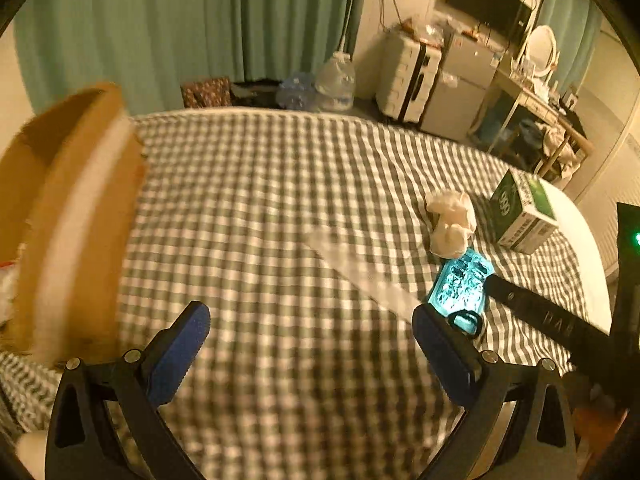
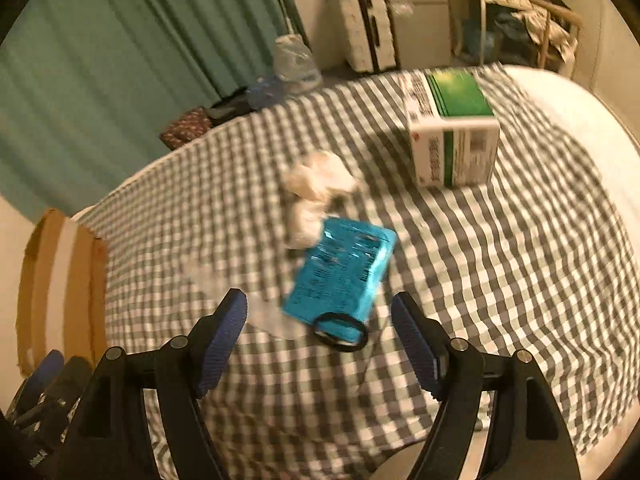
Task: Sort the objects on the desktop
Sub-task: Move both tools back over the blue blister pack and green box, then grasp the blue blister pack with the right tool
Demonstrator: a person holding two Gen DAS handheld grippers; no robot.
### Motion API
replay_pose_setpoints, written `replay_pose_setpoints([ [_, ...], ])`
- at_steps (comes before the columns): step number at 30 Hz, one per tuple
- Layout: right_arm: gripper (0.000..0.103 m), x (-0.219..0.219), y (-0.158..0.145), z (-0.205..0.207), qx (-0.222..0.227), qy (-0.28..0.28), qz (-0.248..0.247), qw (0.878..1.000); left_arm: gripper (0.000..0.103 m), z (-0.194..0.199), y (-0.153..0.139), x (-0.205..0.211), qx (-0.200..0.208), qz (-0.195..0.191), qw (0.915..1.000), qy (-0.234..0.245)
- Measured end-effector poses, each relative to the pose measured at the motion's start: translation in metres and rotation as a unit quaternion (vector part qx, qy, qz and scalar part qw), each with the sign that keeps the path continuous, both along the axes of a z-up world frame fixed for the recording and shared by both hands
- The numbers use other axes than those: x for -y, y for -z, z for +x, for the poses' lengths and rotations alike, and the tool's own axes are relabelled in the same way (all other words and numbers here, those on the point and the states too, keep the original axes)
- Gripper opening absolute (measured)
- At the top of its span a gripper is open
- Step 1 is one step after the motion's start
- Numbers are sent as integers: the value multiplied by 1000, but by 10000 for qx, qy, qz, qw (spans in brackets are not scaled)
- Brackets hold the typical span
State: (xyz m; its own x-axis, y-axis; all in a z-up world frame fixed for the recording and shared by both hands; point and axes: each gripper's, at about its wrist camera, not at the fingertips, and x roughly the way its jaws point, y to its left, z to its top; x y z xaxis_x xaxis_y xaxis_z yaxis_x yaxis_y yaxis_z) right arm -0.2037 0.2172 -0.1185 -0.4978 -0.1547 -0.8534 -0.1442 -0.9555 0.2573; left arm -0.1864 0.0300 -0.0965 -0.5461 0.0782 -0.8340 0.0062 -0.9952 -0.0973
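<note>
A blue packet [image 2: 344,272] lies on the checked bedcover [image 2: 500,280], with a black ring [image 2: 340,332] at its near end. My right gripper [image 2: 320,312] hovers open just above and short of them, its pads touching nothing. A crumpled white tissue [image 2: 316,184] sits just beyond the packet, and a green-and-white carton [image 2: 452,132] stands farther back right. My left gripper [image 1: 312,332] is open wide over bare cover, nothing between its fingers. To its right are the blue packet [image 1: 460,288], tissue [image 1: 452,220] and carton [image 1: 524,212]. A blurred clear strip [image 1: 360,272] lies ahead.
An open cardboard box [image 1: 72,220] stands at the bed's left side, also seen as the cardboard box [image 2: 60,284]. Beyond the bed are green curtains [image 1: 160,32], a large water bottle [image 1: 336,80], a white suitcase [image 1: 408,76] and a cluttered desk [image 1: 532,120].
</note>
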Motion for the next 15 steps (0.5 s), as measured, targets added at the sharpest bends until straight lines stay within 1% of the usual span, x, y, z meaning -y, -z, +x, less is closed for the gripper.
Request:
replay_pose_setpoints([
  [3,75,-6,23,-14,290,91,-56,9995,103,-21,29,-13,286,-79,9993,-235],
  [5,75,-7,33,-24,427,129,-128,9989,103,-30,43,-15,424,-80,9982,-409],
  [7,75,-4,42,-37,538,147,-121,9984,103,-35,53,-13,490,-52,9976,-491],
  [10,75,3,52,-54,671,111,-49,9977,103,-40,61,-13,502,-204,9974,-481],
  [12,77,10,63,-63,838,157,131,9963,103,-43,64,-14,500,-263,9974,-454],
  [14,77,16,67,-65,819,83,343,9960,103,-46,64,-16,519,-204,9975,-441],
  [15,77,20,69,-65,831,-45,502,9953,103,-49,66,-17,532,-185,9973,-466],
])
